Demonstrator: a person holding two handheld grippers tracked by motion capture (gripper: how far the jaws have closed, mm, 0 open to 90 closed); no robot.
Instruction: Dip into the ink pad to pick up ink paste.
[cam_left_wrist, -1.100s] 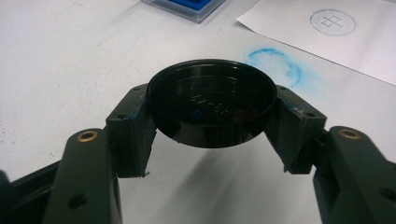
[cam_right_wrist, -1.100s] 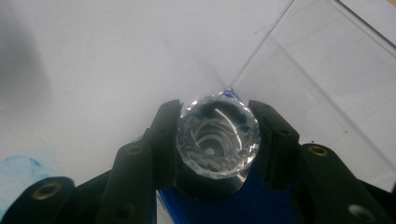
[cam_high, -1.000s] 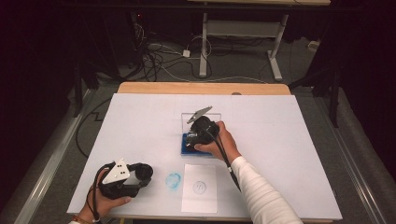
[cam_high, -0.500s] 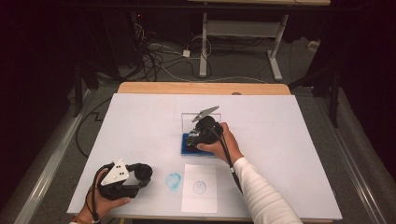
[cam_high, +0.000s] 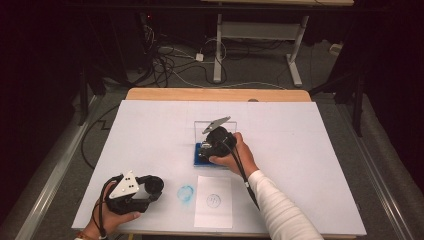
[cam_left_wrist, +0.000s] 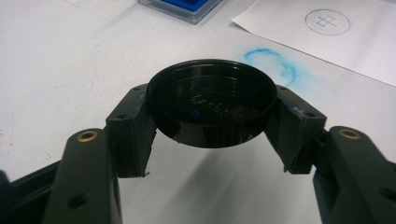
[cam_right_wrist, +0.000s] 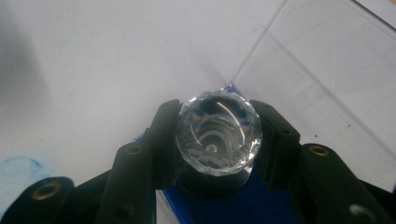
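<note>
My left gripper (cam_high: 151, 187) rests at the table's near left and is shut on a round black lid (cam_left_wrist: 210, 107), which it holds just above the white surface with a pad pressed to each side. My right gripper (cam_high: 207, 150) is at the table's middle, shut on a clear faceted knob (cam_right_wrist: 218, 133) of a stamp. The stamp stands on a blue ink pad (cam_right_wrist: 243, 205) in a case whose clear cover (cam_right_wrist: 327, 93) is raised behind it. The stamp's base is hidden beneath the knob.
A white sheet of paper (cam_high: 214, 200) with a small stamped circle lies at the near edge, and a blue ring-shaped smudge (cam_high: 186, 192) marks the tabletop to its left. The white tabletop (cam_high: 310, 150) spreads wide to the right and far side.
</note>
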